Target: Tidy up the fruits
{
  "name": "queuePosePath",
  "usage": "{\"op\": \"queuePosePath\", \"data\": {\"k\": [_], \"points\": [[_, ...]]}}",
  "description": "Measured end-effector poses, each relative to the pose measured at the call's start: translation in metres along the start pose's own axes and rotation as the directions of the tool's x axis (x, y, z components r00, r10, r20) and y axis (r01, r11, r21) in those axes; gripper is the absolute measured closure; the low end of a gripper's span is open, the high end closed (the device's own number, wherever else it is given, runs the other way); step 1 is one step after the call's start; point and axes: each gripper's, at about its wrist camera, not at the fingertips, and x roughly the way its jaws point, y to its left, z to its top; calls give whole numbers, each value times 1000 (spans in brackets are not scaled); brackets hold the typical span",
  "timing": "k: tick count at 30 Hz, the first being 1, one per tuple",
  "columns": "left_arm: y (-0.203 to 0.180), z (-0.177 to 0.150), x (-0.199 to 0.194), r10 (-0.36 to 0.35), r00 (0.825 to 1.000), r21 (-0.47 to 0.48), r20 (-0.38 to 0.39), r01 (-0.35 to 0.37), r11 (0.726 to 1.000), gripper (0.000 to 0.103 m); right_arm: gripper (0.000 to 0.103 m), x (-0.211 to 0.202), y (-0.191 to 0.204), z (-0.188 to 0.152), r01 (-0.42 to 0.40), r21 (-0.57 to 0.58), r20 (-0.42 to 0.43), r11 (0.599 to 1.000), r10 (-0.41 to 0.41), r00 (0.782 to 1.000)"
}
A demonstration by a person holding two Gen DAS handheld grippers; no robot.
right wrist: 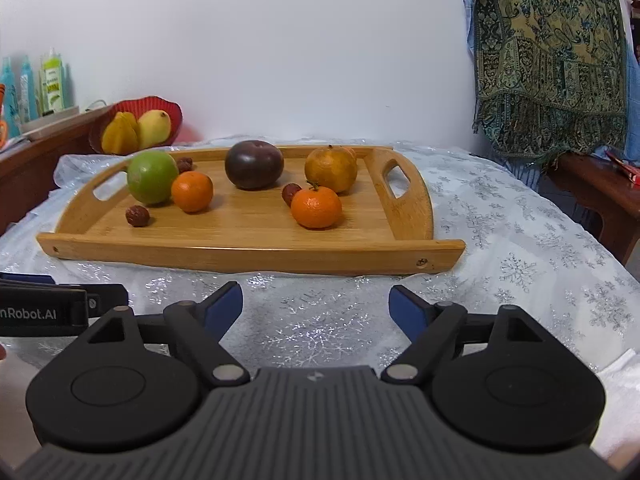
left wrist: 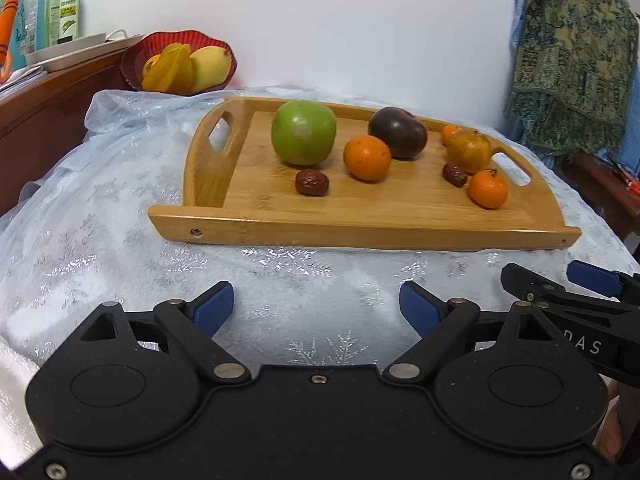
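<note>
Waiting wide apart and empty, the left claw (left wrist: 316, 312) and right claw (right wrist: 316, 308) face the flat wooden tray (right wrist: 248, 254) of fruit ahead on the counter; the small round orange (right wrist: 316, 207) sits nearest the right claw.

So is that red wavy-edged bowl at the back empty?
No. The red wavy-edged bowl holds yellow fruit, heaped above its rim.
</note>
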Motion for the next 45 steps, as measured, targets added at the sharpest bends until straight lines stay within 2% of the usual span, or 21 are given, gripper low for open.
{"op": "queuePosePath", "data": {"k": [8, 14, 21, 30, 45], "points": [[-1, -1, 5, 20, 1000, 4, -3, -20, 1000, 9, 11, 12, -6, -3, 22, 46, -49, 999, -20, 999], [-1, -1, 8, 21, 1000, -1, -8, -21, 1000, 5, 4, 15, -2, -4, 15, 16, -61, 1000, -14, 998], [4, 1, 10, 16, 1000, -35, -13, -17, 999, 1, 0, 19, 1, -4, 9, -1, -74, 1000, -9, 997], [0, 0, 12, 37, 999, -12, -14, -38, 999, 0, 0, 21, 2, -5, 11, -10, -80, 1000, -12, 997], [1, 0, 14, 48, 999, -27, -12, -48, 998, 0, 0, 21, 2, -5, 12, -11, -80, 1000, -13, 997]]}}
